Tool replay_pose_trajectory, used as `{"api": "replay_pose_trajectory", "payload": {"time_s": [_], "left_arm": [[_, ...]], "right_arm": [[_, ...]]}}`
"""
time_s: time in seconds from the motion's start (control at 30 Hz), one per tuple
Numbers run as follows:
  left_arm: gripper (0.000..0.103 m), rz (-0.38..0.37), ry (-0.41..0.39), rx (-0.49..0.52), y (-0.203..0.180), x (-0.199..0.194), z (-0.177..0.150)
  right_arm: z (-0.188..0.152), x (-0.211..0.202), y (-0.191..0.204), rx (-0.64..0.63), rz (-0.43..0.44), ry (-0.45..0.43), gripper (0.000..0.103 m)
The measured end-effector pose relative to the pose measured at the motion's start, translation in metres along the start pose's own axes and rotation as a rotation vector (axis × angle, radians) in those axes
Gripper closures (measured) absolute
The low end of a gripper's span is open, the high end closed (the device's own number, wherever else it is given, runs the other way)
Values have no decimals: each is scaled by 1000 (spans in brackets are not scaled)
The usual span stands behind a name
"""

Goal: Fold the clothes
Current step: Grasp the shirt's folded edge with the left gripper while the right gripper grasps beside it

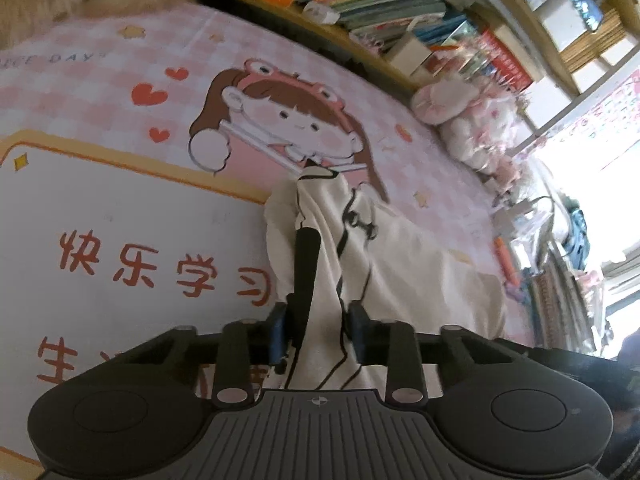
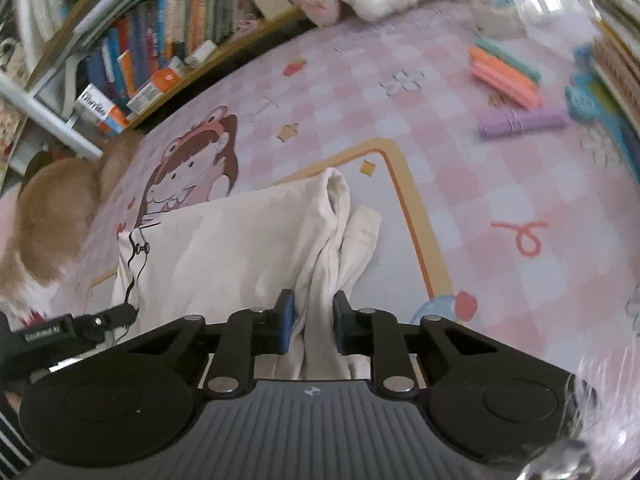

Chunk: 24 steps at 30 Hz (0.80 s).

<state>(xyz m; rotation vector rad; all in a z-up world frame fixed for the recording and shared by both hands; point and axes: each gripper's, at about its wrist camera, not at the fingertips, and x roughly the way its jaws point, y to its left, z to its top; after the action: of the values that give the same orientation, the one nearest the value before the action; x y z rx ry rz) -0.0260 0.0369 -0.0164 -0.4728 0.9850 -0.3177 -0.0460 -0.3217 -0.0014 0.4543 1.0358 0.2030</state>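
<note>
- The surface point(image 1: 120, 92) under me is a pink checked mat with a cartoon girl, and it fills most of both views. A bookshelf point(image 2: 132, 44) runs along the upper left of the right wrist view.
- The task's thing is a cream garment point(image 2: 240, 248) with thin black trim. It lies in the lower centre of both views, partly spread on the mat and partly lifted in loose folds.
- I judge the folding is at an early stage: the cloth is bunched and wrinkled, I see no neat fold, and the flat folding and stacking is all left to do.
- My left fingers point(image 1: 318, 334) are narrowed on a ridge of the cream cloth. The blue pads press it from both sides, and the black trim line runs down between them, in the lower centre of the left wrist view.
- My right fingers point(image 2: 314, 322) grip a twisted bundle of the same garment, which rises between the pads toward the centre of the frame.
- Some coloured felt rolls point(image 2: 508, 76) lie well apart, at the upper right.
</note>
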Motion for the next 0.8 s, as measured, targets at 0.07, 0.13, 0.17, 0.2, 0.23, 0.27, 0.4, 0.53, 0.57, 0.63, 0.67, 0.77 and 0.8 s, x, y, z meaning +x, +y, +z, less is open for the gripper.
{"api": "replay_pose_trajectory", "payload": {"time_s": [0.07,0.13,0.17,0.2,0.23,0.27,0.4,0.53,0.57,0.63,0.67,0.77,0.8], "left_arm": [[75,4,-4,28,-4,-2,0],[75,12,2,40,-5,-1,0],[75,15,5,42,-5,-1,0],[75,16,7,41,-4,0,0],[72,18,9,39,-3,0,0],[67,24,12,35,-2,0,0],[51,41,27,14,5,2,-1],[48,23,37,-27,13,5,-3],[47,16,34,-33,14,5,-3],[47,4,30,-40,14,6,-4],[47,0,27,-41,14,7,-4],[54,-19,26,-70,13,11,-4],[58,-27,29,-83,12,13,-4]], "right_arm": [[0,-3,2,-13,4,-10,85],[1,-2,0,-5,3,-1,85],[1,-1,-2,3,4,3,85],[1,-1,-4,14,7,7,85],[1,0,-7,26,11,10,85],[1,0,-8,36,12,12,83],[-2,-1,-14,73,5,24,64],[-6,2,-20,114,8,48,56],[-7,3,-21,124,13,50,56],[-8,5,-24,144,20,54,56],[-8,6,-24,150,25,53,55],[-5,9,-23,159,39,52,57],[-5,11,-22,160,42,55,66]]}}
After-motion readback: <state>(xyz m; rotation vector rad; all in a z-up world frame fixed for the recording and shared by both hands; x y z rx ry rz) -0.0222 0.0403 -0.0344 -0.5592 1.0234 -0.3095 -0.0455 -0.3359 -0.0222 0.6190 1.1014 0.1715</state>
